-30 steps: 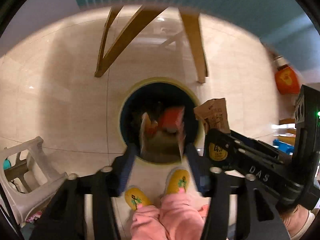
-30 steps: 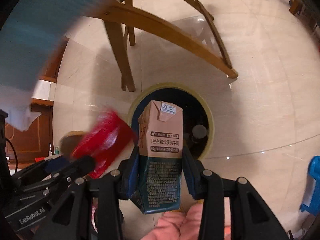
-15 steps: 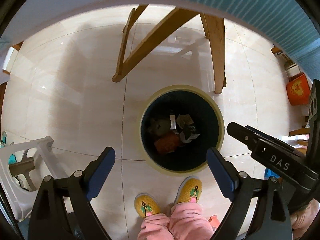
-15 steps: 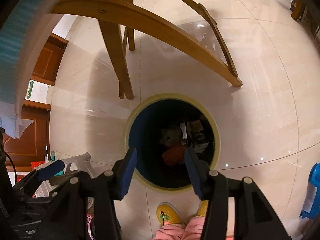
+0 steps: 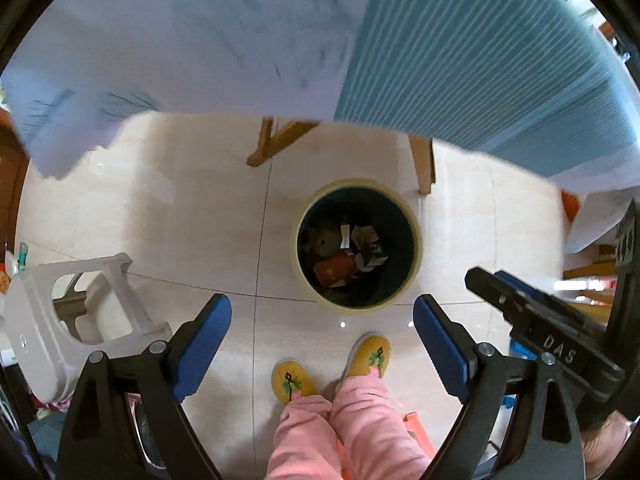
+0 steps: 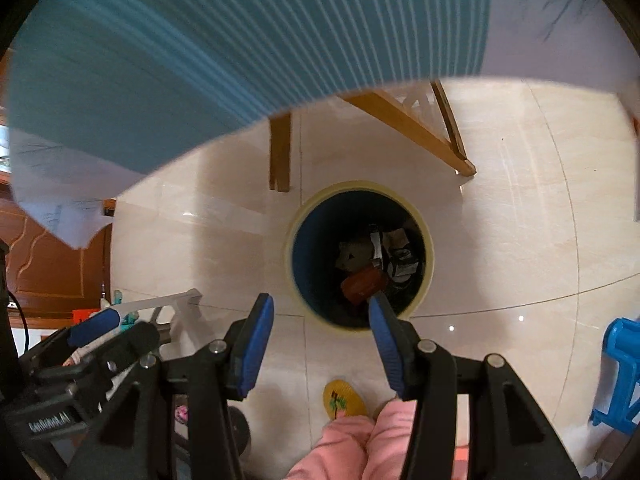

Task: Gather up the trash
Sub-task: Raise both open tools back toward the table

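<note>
A round trash bin [image 5: 414,236] with a cream rim and dark blue inside stands on the tiled floor; it also shows in the right wrist view [image 6: 298,236]. Inside lie a red wrapper [image 5: 335,270], a milk carton [image 6: 354,256] and crumpled packaging. My left gripper [image 5: 322,316] is open and empty, high above the near edge of the bin. My right gripper [image 6: 320,310] is open and empty, above the bin's near rim. The right gripper's body shows at the right of the left wrist view [image 5: 544,320].
A table with a teal mat [image 5: 460,52] and white cloth [image 5: 180,40] overhangs at the top, on wooden legs [image 5: 422,168]. A white plastic stool [image 5: 60,312] lies on the left, a blue plastic thing [image 6: 624,364] on the right. Yellow slippers [image 5: 366,356] and pink trousers are below.
One second ago the left gripper held a red wrapper and the right a milk carton. Both opened and the items dropped into the bin. Both grippers have since risen towards the table edge.
</note>
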Tool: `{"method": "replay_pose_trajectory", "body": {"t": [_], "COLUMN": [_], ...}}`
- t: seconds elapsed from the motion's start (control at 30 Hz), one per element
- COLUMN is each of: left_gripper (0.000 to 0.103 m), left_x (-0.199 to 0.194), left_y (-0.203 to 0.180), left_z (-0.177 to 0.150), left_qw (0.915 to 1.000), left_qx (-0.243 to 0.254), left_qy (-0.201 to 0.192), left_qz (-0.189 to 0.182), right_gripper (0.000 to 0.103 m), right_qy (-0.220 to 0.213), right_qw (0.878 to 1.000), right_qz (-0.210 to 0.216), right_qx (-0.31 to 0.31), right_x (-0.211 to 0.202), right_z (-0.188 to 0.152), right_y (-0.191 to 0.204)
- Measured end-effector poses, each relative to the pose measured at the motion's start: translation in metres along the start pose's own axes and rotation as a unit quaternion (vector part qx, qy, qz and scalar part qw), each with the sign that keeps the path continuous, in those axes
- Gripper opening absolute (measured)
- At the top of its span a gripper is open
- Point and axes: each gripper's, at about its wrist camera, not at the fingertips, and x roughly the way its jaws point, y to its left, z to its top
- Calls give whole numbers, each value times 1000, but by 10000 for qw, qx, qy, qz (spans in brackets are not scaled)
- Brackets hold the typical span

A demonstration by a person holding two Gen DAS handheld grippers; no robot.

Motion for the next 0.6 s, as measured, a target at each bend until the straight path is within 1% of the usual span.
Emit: {"method": "replay_pose_trajectory", "body": {"t": [0.1,0.17,0.23,0.33,0.43,0.5,0.6], "left_gripper": [91,89,78,71,70,70,70], "left_x": [-37,-56,-76,-109,-141,-166,-205], "left_y": [-1,-1,-3,-4,-7,-10,-17], "left_z": [-1,-2,-3,-2,1,5,16], "left_qw": [9999,9996,9994,9987,9978,9971,9958], "left_qx": [-101,-132,-160,-210,-251,-217,-76], "left_qy": [-101,-146,-151,-245,-416,-587,-870], "left_qz": [-84,-195,-278,-407,-453,-440,-281], "right_gripper": [50,50,50,50,50,50,50], "right_qy": [-112,-174,-207,-288,-389,-434,-738], "right_qw": [9999,9998,9995,9988,9982,9981,9961], "right_qz": [21,70,131,142,52,76,134], "right_qx": [-79,-115,-196,-365,-453,-436,-455], "right_x": [-33,-54,-76,-107,-139,-159,-195], "right_z": [-2,-2,-2,-2,0,4,14], "right_y": [12,19,27,41,51,56,63]}}
